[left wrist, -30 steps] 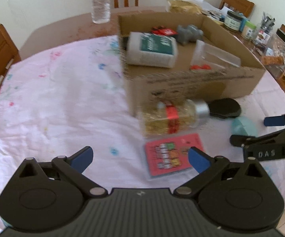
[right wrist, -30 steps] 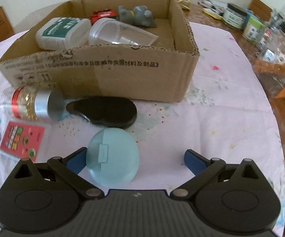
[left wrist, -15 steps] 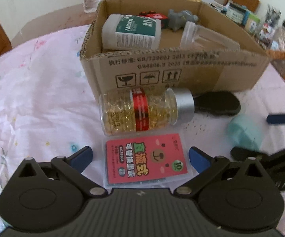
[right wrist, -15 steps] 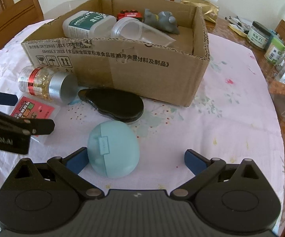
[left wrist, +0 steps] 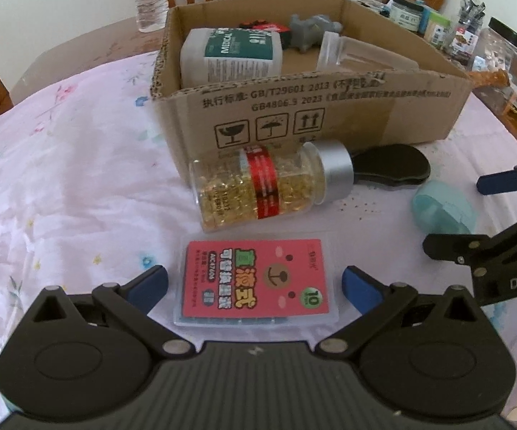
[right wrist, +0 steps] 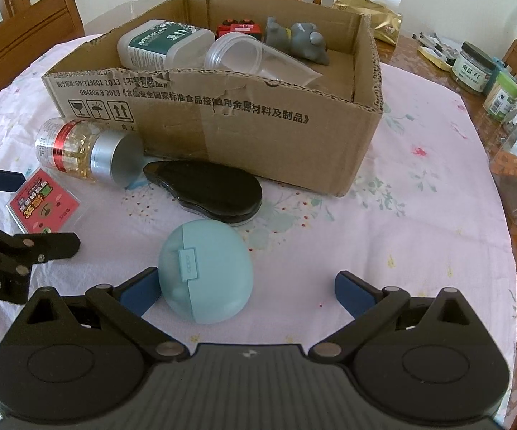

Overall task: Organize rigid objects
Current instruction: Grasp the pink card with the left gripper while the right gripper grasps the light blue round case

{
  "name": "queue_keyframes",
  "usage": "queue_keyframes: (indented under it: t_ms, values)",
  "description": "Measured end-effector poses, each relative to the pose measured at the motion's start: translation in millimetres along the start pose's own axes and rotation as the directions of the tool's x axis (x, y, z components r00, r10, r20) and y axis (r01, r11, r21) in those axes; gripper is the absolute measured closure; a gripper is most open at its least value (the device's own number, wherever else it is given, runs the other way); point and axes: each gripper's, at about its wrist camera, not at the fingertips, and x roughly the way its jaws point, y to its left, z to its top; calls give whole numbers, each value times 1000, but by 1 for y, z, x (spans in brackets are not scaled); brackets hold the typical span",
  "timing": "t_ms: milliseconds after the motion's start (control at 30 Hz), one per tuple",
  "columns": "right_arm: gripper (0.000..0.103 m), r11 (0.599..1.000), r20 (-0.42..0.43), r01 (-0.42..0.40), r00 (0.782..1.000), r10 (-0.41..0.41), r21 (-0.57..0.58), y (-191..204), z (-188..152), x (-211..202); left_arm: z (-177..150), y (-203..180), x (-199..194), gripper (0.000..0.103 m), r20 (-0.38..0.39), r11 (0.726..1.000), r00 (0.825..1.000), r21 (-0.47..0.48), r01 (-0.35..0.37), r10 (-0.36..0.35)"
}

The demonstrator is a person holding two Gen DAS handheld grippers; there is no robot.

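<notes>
Both grippers have closed in on their targets over the last second, and the left one now has the red card packet framed where it earlier sat well ahead and off to the right. Left gripper (left wrist: 254, 286) first: jaws spread wide, nothing held, the flat clear-sleeved card packet (left wrist: 256, 279) lying squarely between the blue fingertips (left wrist: 151, 285), its long axis running across the gap. That looks a tight fit, thin and slick against the tablecloth (left wrist: 79, 179). Just beyond lies the clear capsule bottle (left wrist: 269, 186) on its side, silver cap pointing right, touching the cardboard box (left wrist: 330, 114). Next along, the glossy black oval case (right wrist: 208, 193) rests against the box front. Then the right gripper (right wrist: 245, 288), also wide open and empty: the smooth, rounded pale-blue earbud case (right wrist: 206, 268) sits off-centre, hard by the left fingertip, so I'd expect a nudge left before closing. Inside the box: a white medical bottle (right wrist: 161, 44), a clear plastic cup (right wrist: 254, 59) and a grey toy figure (right wrist: 299, 41).
</notes>
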Motion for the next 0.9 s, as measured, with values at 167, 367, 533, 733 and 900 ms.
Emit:
queue_keyframes:
  t_ms: [167, 367, 533, 733, 900]
  values:
    - [0, 1000, 8, 0, 1000, 0, -2, 0, -2, -1, 1, 1, -4, 12, 8, 998, 999, 48, 34, -34]
    - [0, 999, 9, -21, 1000, 22, -29, 7, -2, -2, 1, 2, -5, 13, 12, 998, 999, 48, 34, -35]
    - [11, 993, 17, -64, 998, 66, -99, 23, -2, -7, 1, 1, -4, 13, 13, 998, 999, 50, 35, -35]
    - [27, 987, 20, -83, 996, 86, -135, 24, 1, -11, -1, 1, -5, 13, 15, 998, 999, 49, 35, -36]
    - [35, 984, 22, -90, 995, 95, -152, 15, 5, -11, -1, 1, -5, 13, 16, 999, 999, 41, 28, -29]
